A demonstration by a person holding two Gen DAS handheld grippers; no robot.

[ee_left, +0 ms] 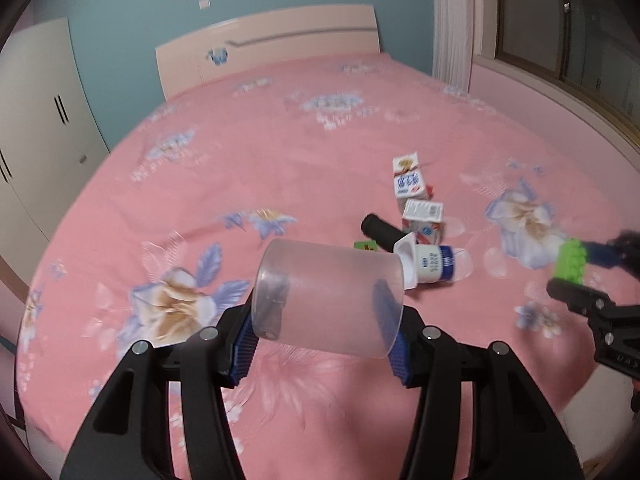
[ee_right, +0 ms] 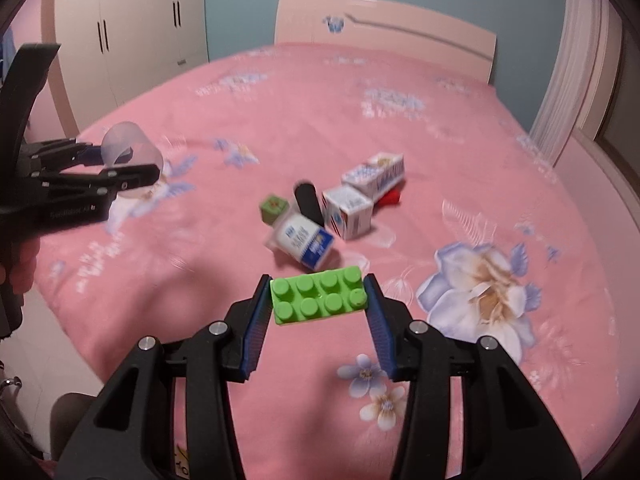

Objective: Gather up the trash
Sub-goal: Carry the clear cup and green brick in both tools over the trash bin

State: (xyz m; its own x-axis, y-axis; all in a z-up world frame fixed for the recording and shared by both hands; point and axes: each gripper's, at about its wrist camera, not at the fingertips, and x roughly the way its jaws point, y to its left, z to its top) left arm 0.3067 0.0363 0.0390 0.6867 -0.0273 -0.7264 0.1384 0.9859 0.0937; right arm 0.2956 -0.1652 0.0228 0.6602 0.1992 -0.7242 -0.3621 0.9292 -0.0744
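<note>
My left gripper (ee_left: 324, 320) is shut on a clear plastic cup (ee_left: 328, 296), held on its side above the pink bed; it also shows at the left of the right wrist view (ee_right: 132, 152). My right gripper (ee_right: 318, 300) is shut on a green toy brick (ee_right: 318, 294), seen too at the right edge of the left wrist view (ee_left: 570, 260). On the bed beyond lie a white and blue yogurt cup (ee_right: 302, 242), two milk cartons (ee_right: 348, 212) (ee_right: 376, 174), a black cylinder (ee_right: 308, 200) and a small green cube (ee_right: 273, 208).
The pink flowered bedspread (ee_right: 240, 120) fills both views. A pale headboard (ee_right: 384, 32) stands at the far end, wardrobes (ee_right: 132, 32) at the left, a curtain (ee_right: 568, 80) and a windowsill at the right. A red scrap (ee_right: 390, 199) lies by the cartons.
</note>
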